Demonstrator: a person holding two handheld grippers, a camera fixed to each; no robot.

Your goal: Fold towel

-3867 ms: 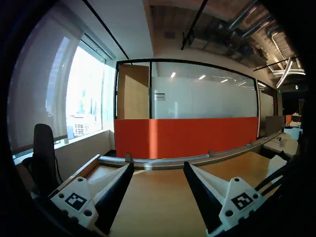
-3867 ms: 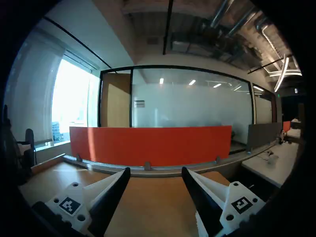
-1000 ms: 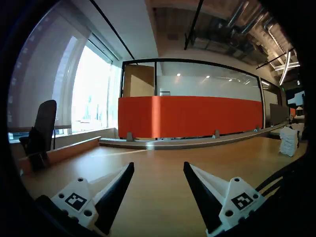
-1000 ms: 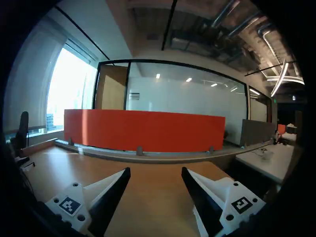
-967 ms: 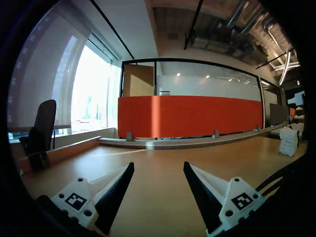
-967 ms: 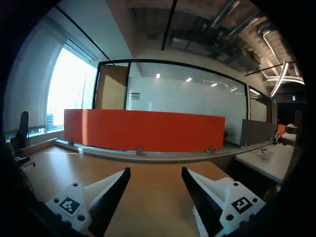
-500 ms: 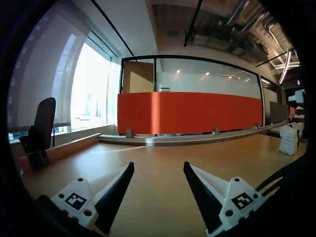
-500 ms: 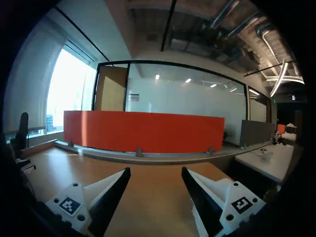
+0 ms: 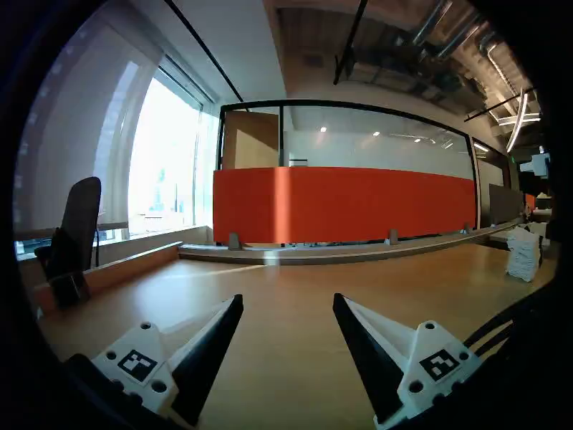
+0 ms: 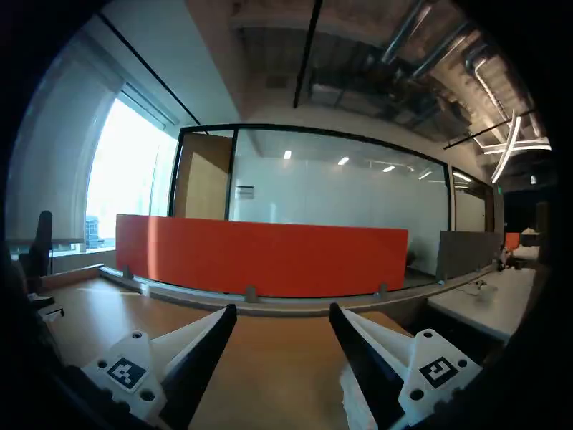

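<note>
Folded white towel stack [image 9: 523, 252] seen at far right of wooden desk [image 9: 286, 287], well apart from left gripper [image 9: 286, 337], jaws spread, bare desk between. Right gripper [image 10: 281, 340] jaws also spread; white cloth edge [image 10: 348, 398] glimpsed beside one finger [image 10: 372, 373]. Since 3.9 s ago, cloth gone from under left fingers [image 9: 208, 344].
</note>
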